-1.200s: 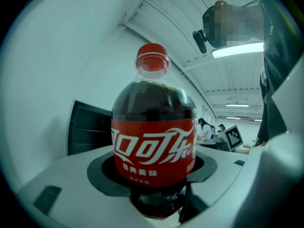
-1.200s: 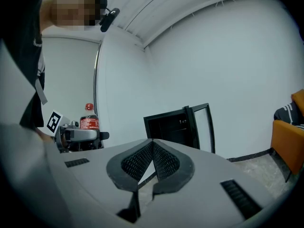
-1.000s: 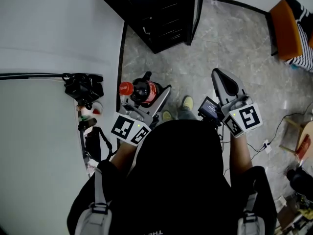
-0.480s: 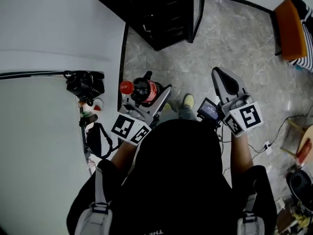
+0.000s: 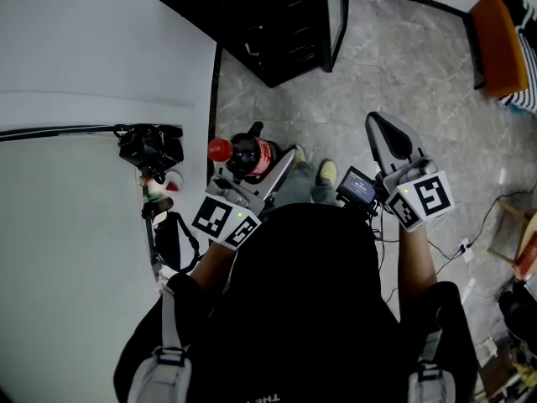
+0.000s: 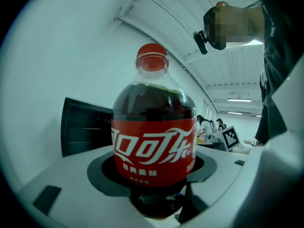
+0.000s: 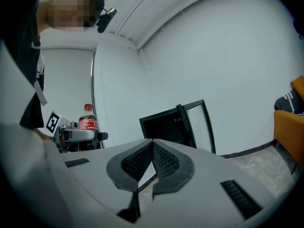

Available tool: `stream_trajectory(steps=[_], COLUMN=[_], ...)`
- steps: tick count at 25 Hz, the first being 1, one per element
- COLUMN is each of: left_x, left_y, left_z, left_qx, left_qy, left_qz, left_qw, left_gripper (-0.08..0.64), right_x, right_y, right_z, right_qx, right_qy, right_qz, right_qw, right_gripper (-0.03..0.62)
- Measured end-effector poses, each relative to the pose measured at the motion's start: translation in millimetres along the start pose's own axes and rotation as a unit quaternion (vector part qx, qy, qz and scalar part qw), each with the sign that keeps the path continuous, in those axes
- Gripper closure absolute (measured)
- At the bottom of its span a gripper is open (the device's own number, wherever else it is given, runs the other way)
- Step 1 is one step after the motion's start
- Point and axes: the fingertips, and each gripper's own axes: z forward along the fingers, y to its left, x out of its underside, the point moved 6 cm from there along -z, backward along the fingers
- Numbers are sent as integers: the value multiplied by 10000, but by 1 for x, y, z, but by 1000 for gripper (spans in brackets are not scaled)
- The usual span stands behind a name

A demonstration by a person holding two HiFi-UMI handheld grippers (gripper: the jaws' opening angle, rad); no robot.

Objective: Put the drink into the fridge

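Left tool (image 5: 252,159) tight around cola bottle (image 6: 153,127)

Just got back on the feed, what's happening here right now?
A person holds a tool in each hand. The left tool is shut on a cola bottle, held upright. The right tool is shut and empty. The black fridge stands ahead of them with its door open. The bottle is not in it yet.
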Motion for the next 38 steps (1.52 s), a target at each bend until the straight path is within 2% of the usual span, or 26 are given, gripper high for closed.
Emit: stream_trajectory(steps=[16, 23, 32, 38], left_x=[-1, -10, -18, -18], left_y=[19, 86, 148, 178], left_z=[-1, 6, 16, 19], left_qx=[128, 94, 50, 46], left_qy=[-70, -99, -178, -177], left_qz=[26, -133, -292, -403], left_qw=[9999, 9998, 9994, 9990], left_gripper=[253, 253, 253, 253], right_x=[-2, -12, -23, -34], right_y=[9, 15, 16, 19], right_z=[17, 86, 151, 190], right_qx=[104, 89, 106, -22], right_qy=[68, 201, 309, 243], right_qz=[-114, -221, -309, -286], right_qw=[9999, 9995, 9990, 9993], right_gripper=[580, 580, 580, 580])
